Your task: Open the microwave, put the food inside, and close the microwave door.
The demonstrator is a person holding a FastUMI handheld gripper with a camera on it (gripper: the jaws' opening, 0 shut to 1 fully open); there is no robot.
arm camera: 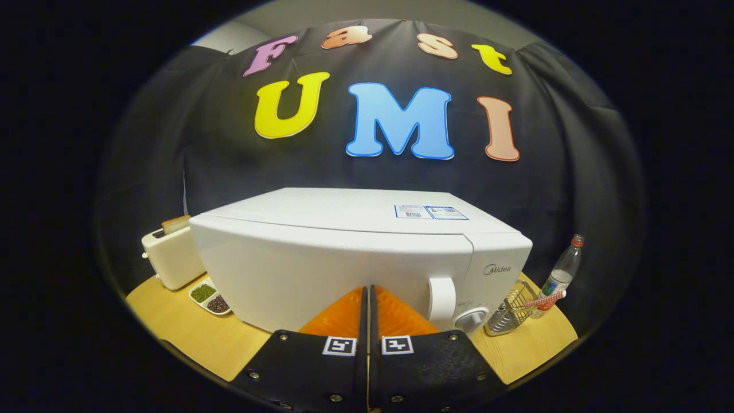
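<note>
In the gripper view, the gripper (367, 295) has its two fingers pressed together with nothing between them, their tips right up against the front of the white microwave (355, 252), roughly at the middle of the door (321, 269). The door looks fully closed, flush with the body, and its handle (441, 298) stands just to the right of the fingertips, with a round dial (473, 318) beside it. Whether the tips actually touch the door or sit just short of it is hard to judge, since the lens bends everything this close. To the left of the microwave stands a cream toaster (172, 258) with a slice of bread (175, 223) sticking out of it, and in front of that a small divided dish (210, 297) of green and dark grains on the wooden table (189, 327). To the right are a wire rack (513, 312) and a clear bottle (562, 275). Judging from this, the task has barely begun: the door has yet to be opened, no food is in the gripper, and loading and closing remain.
</note>
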